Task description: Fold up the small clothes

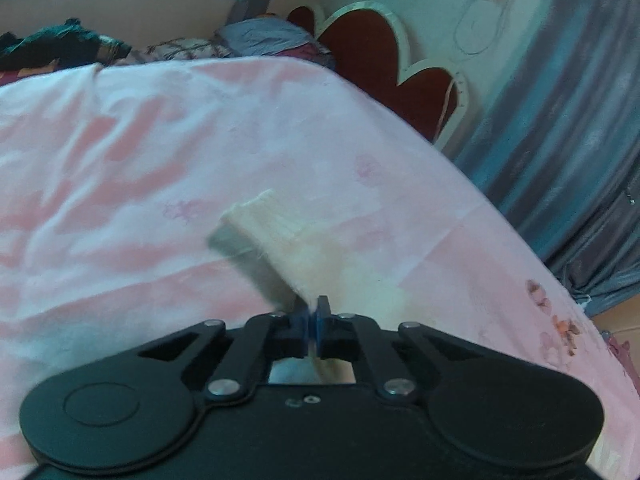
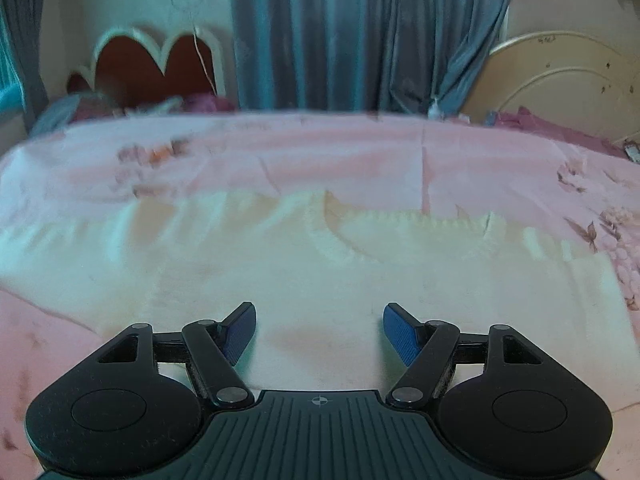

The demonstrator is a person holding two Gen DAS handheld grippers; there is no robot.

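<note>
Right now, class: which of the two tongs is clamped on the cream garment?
The left tongs: shut on the cream garment. The right tongs hang open above it.

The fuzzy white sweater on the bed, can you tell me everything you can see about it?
The cream sweater looks soft and fuzzy, like knitted wool, with a curved ribbed neckline. It lies spread flat, sleeves outward, on the pink flowery bedsheet. The right gripper hovers open over its body, not holding it. The left gripper is shut on the ribbed-cuffed sleeve, lifting it off the bed.
</note>
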